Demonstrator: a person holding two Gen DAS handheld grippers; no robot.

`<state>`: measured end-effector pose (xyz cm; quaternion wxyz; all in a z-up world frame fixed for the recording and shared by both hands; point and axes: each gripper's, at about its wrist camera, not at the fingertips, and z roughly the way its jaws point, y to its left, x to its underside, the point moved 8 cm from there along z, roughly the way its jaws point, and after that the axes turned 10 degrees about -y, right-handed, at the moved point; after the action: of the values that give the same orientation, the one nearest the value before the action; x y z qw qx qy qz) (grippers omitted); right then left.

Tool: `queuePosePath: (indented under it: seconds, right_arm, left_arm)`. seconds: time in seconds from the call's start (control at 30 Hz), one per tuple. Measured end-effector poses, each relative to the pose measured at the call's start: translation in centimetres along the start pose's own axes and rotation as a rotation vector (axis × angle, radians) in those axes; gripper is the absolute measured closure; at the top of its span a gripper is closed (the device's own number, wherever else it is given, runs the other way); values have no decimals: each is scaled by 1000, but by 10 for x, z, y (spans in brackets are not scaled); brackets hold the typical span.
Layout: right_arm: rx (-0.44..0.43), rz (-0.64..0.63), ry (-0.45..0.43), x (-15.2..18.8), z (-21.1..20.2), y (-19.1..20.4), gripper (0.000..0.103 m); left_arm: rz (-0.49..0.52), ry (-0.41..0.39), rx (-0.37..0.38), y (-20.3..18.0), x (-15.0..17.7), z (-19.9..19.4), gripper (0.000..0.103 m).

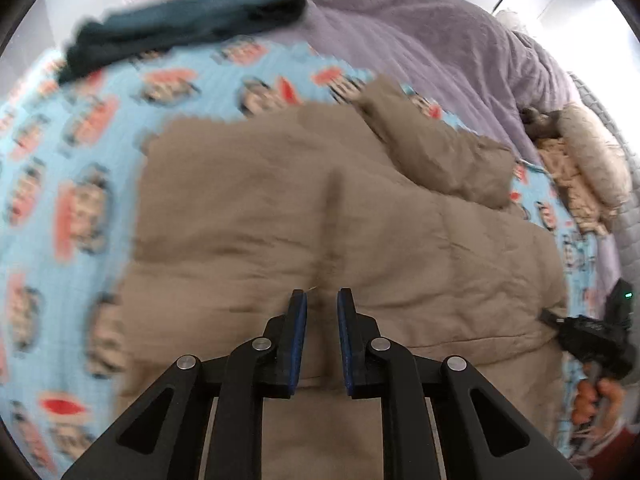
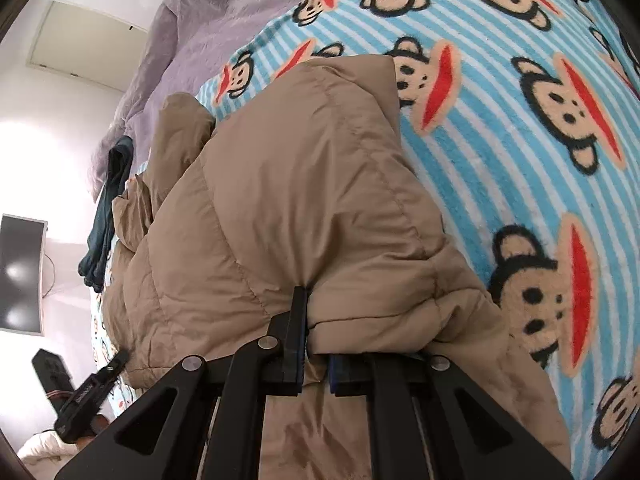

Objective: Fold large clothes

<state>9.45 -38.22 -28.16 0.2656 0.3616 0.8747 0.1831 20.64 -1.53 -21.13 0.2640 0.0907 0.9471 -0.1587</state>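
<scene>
The monkey-print fleece blanket (image 2: 500, 128) covers the bed, with a lilac quilt (image 1: 420, 40) bunched beyond it, and the tan quilted puffer jacket (image 1: 320, 208) lies spread across the blanket, taking up most of both views. One sleeve (image 1: 432, 152) sticks out at the far side, not yet tucked in. The right gripper (image 2: 316, 344) has its jaws closed on a fold of the jacket's edge, the padded cloth draping over the fingers and lifted off the blanket. The left gripper (image 1: 322, 340) hovers just above the jacket with its jaws partly apart and nothing between them (the left view is blurred, so fine contact is hard to judge). To fold well, I would have the left gripper pin or take the opposite edge before the right carries its side across, keeping the slippery padding taut. A dark teal garment (image 1: 180, 28) lies well apart near the quilt.
</scene>
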Motion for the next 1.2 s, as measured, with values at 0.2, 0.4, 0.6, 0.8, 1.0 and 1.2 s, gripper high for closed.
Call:
queuePosePath:
  seconds: [0.2,0.4,0.6,0.8,1.0,1.2]
  right_arm:
    - [-1,-13,-10,2,-6,-2,94]
    - [37,-85,53,9,-16,12,77]
    - [-117,-252,-71,-19,-89,40,37]
    - [-119,204,-78,-84,-41,-39,37]
    - [-254,314,-18,-109,12,-30,92]
    - [23,-28,-13,-111,34,-30,94]
  left_arm:
    - [68,-49,69,-23,-21,-24,86]
    - [183,35,-66,-46,-1,45,86]
    - [167,42,-31,-34,8,54,86]
    - [171,51,-52,-37,7,58,86]
    - [180,45,-60,-37,6,59,86]
    - [184,43,-55,-39,7,66,86]
